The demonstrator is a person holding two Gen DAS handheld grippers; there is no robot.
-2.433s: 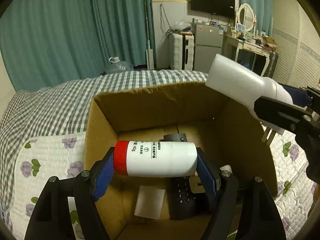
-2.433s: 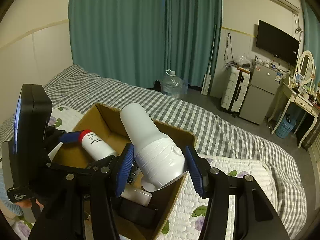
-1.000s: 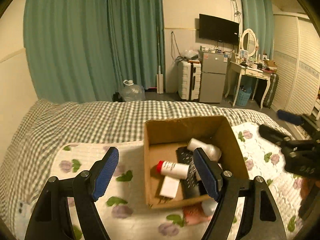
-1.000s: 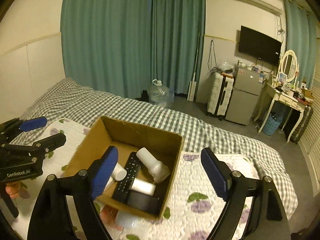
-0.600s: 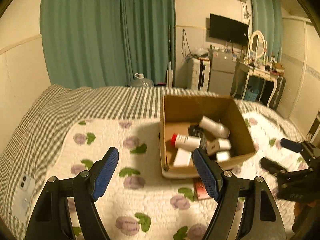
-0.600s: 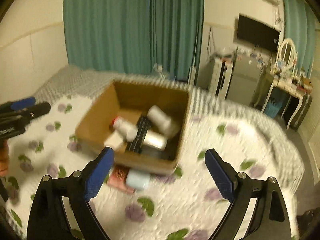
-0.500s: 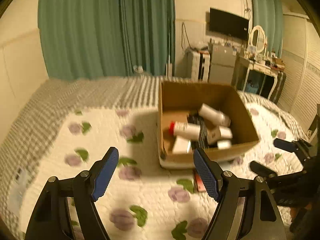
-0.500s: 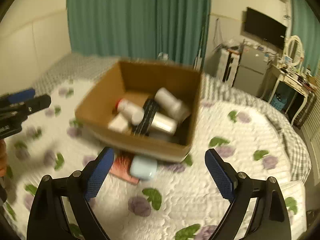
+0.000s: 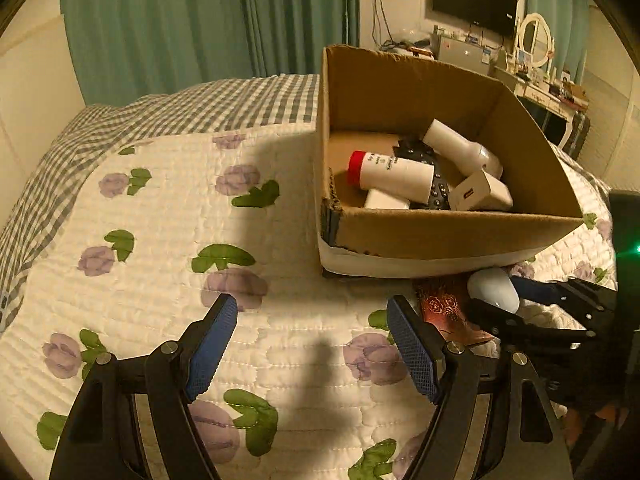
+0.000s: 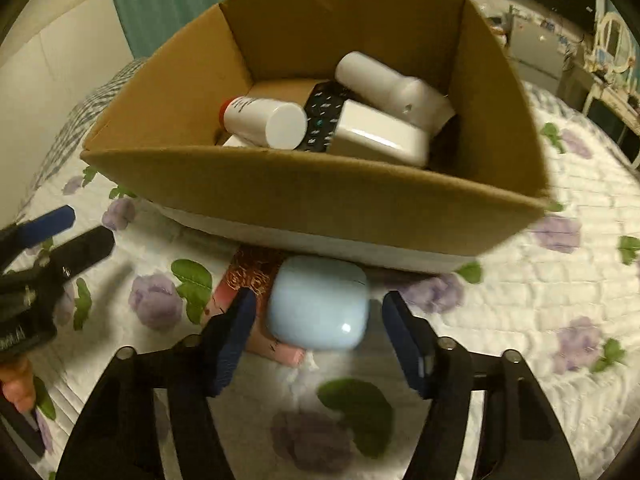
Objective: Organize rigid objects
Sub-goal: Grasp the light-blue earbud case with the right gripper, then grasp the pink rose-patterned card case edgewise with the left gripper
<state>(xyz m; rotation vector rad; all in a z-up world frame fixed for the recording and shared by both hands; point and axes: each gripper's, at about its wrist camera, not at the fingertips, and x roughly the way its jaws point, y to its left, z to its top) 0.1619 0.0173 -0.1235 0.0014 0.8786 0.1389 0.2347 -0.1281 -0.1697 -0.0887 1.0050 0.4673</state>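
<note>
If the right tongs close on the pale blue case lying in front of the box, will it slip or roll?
The pale blue case looks smooth and glossy, so it may slip between the pads. Its rounded pebble shape could squirt forward. It lies partly on a pink packet, so it may rock.

Counts, per both wrist views:

- 1 cardboard box [image 10: 320, 196] on the quilt.
- Inside the box, 5 items visible: 1 red-capped white bottle [image 9: 390, 174], 1 larger white bottle [image 9: 460, 148], 1 black remote [image 10: 324, 120], 1 white charger block [image 9: 480, 196], 1 small white box [image 9: 386, 201] partly under the red-capped one. Anything beneath them can't be made out.
- Outside the box, 2 items: 1 pale blue rounded case [image 10: 318, 310], 1 reddish patterned flat pack [image 10: 248, 280] under it.
- 2 grippers: 1 left gripper [image 9: 312, 348], 1 right gripper [image 10: 316, 336], w/ 2 blue-padded fingers each.
</note>
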